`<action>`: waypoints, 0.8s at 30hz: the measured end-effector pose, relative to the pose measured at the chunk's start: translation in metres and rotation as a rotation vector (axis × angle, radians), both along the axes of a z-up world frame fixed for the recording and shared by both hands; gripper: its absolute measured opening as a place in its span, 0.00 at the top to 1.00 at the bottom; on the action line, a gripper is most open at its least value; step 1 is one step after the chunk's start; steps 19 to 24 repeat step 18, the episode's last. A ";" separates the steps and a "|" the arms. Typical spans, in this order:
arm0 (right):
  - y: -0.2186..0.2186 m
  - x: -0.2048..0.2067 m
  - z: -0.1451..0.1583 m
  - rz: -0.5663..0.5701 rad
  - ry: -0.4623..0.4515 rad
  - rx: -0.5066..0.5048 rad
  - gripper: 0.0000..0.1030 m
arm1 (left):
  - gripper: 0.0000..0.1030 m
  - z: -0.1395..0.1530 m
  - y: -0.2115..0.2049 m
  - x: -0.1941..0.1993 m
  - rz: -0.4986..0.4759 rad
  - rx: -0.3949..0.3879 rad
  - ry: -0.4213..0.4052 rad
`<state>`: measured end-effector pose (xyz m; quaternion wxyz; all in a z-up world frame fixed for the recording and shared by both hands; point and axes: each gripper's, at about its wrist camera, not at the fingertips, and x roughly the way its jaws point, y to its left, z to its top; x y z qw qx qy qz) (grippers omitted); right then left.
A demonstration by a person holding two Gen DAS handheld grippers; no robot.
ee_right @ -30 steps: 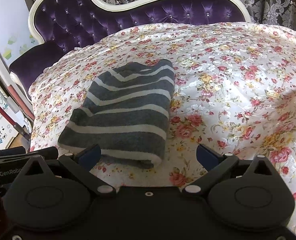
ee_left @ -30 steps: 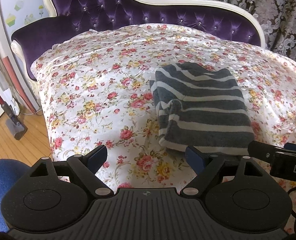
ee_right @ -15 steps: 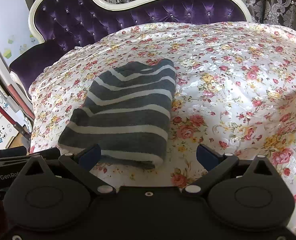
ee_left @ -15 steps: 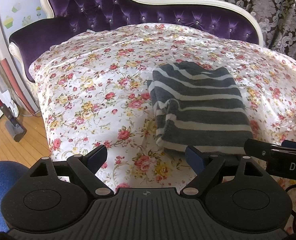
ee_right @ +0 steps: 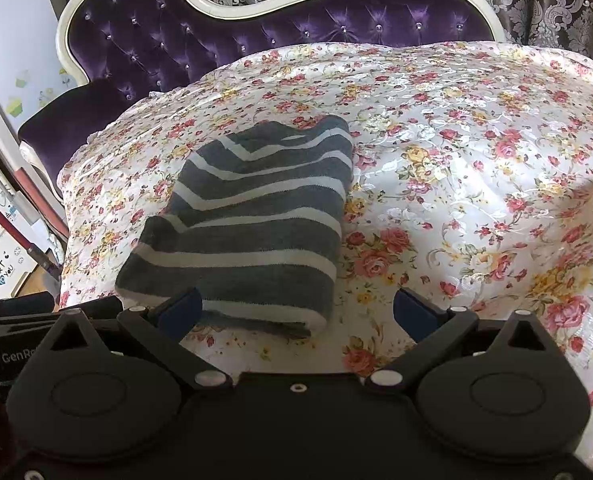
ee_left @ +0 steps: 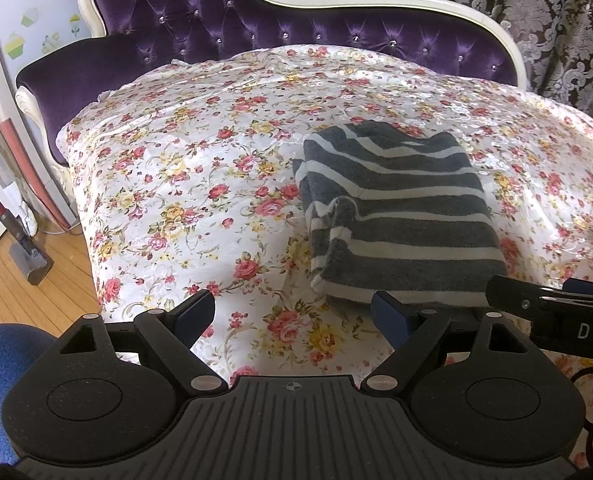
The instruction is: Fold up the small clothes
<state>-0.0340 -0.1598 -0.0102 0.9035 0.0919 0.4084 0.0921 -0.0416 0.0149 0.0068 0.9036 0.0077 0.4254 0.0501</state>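
**Right wrist view: folded striped garment, both tongs wide apart**

"HEART TO YOU" sign (ee_right: 1, 273) at far left; "GenRo" on left gripper (ee_left: 292, 314). Folded striped garment (ee_right: 252, 216) lies on floral cover (ee_right: 476, 152). Right gripper (ee_right: 294, 314) gapes, empty; left likewise.

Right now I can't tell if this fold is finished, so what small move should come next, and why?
Probably none on the striped garment: it lies as a compact folded bundle on the floral cover, and both the left claw and right claw stand open and empty short of it. I would back both away.
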 end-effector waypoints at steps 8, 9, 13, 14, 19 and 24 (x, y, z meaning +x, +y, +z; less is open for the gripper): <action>0.000 0.000 -0.003 0.001 0.004 0.003 0.02 | 0.17 -0.001 -0.001 0.000 -0.006 0.002 0.003; 0.000 0.000 -0.003 0.000 0.004 0.003 0.02 | 0.17 -0.002 -0.001 0.000 -0.006 0.002 0.003; -0.001 0.000 -0.003 0.000 0.005 0.003 0.02 | 0.17 -0.003 0.000 0.000 -0.007 0.005 0.005; 0.000 0.000 -0.004 0.000 0.006 0.003 0.02 | 0.17 -0.003 0.000 0.000 -0.007 0.006 0.006; -0.001 0.000 -0.005 0.001 0.012 0.005 0.02 | 0.17 -0.004 0.000 0.000 -0.010 0.007 0.008; -0.001 0.000 -0.005 0.001 0.012 0.005 0.02 | 0.17 -0.004 0.000 0.000 -0.010 0.007 0.008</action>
